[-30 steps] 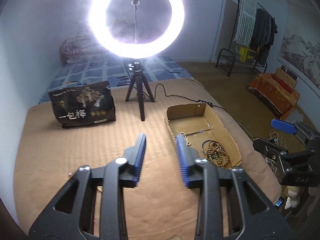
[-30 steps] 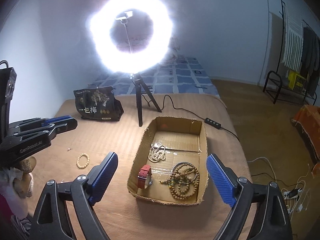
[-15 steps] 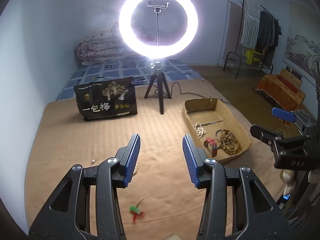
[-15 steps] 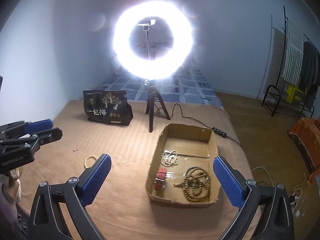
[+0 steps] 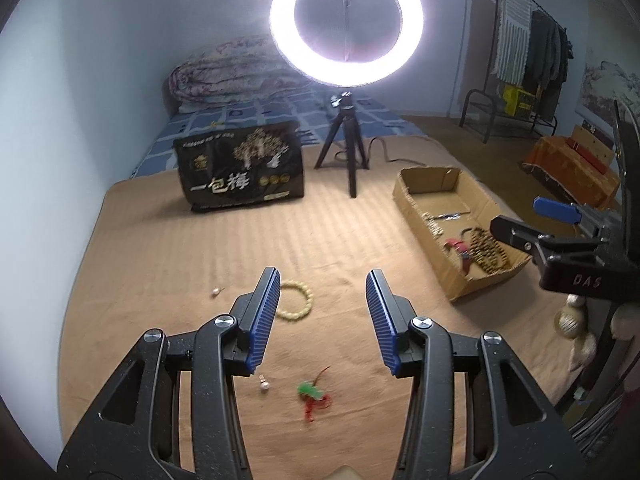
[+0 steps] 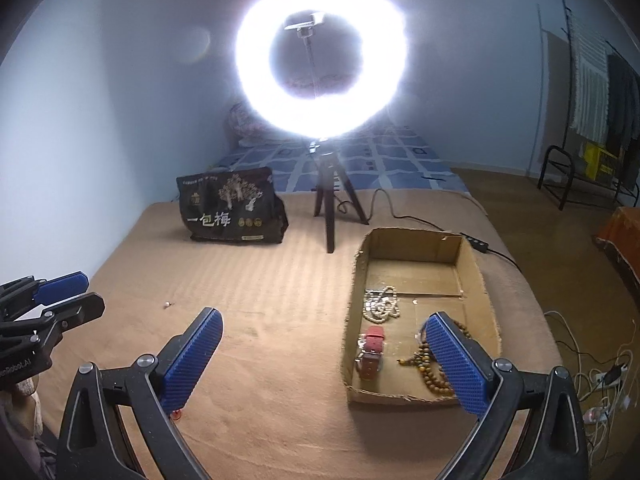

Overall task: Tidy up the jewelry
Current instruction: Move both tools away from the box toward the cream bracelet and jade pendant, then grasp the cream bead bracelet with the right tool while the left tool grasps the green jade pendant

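Observation:
A shallow cardboard box [image 6: 480, 276] [image 5: 424, 196] on the tan bed cover holds a white bead necklace [image 6: 382, 304], a red-strap watch [image 6: 370, 350] and brown prayer beads [image 6: 430, 366]. On the cover lie a cream bead bracelet [image 5: 298, 300], a red-green ornament [image 5: 314, 398], a small pearl earring [image 5: 263, 384] and another small piece [image 5: 216, 291]. My left gripper [image 5: 322, 292] is open and empty, above the cover just right of the bracelet. My right gripper [image 6: 322, 332] is open wide and empty, near the box's front left.
A lit ring light on a black tripod [image 5: 346, 160] stands at the back middle, its cable [image 6: 404, 216] running right. A black printed bag [image 5: 242, 172] stands back left. A clothes rack [image 5: 528, 64] and orange furniture [image 5: 572, 168] are off the bed to the right.
My left gripper has pulled back and swung left from the box, bringing the bracelet and ornament into view. My right gripper has drifted back and left of the box, jaws still wide.

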A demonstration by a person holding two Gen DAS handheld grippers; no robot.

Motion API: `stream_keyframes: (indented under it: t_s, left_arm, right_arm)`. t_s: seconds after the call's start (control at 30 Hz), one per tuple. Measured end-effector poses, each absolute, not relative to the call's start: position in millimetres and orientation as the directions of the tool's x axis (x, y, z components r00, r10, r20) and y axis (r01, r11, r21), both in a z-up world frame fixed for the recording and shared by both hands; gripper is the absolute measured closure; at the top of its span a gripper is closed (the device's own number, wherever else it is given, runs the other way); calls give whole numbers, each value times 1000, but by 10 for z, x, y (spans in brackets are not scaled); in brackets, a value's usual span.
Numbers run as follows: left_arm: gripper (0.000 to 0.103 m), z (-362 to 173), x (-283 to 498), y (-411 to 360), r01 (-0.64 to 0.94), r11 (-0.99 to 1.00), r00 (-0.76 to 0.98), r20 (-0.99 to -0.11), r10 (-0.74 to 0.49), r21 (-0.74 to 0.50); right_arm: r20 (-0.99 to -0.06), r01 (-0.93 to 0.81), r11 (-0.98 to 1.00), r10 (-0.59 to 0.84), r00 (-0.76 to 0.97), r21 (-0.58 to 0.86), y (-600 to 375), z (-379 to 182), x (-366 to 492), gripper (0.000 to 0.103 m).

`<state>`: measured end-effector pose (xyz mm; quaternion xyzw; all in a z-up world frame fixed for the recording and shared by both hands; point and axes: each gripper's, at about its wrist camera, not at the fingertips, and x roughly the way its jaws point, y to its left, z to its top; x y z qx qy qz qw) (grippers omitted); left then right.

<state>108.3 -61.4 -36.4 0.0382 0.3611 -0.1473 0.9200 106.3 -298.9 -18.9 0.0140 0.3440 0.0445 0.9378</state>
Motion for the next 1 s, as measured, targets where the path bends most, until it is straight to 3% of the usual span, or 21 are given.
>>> stream_keyframes:
  t_s: [0.33,0.63,0.9,1.0]
  left_arm:
    - [57,-761,1209,106,167,980,656,-730,-194,-111]
    - [57,-1086,1128,156,188,967,576,-778,-249,-171]
    - [57,-1407,984,-132,224,950,476,-826,-301,-217]
    - [57,-1490,953,-243,227,944,454,-831,-321,-240]
  right_arm:
    - [-719,-201,979,159,676,28,-2615,-512,1286,0]
    - [-770,-290,954,240,592,74,-2272,-797,1479,1]
    - [-831,-341,935,264,490,97,-1999,-1160,1684,9]
    - [-843,-352,929,274,463,109,-1930,-1255,1755,18]
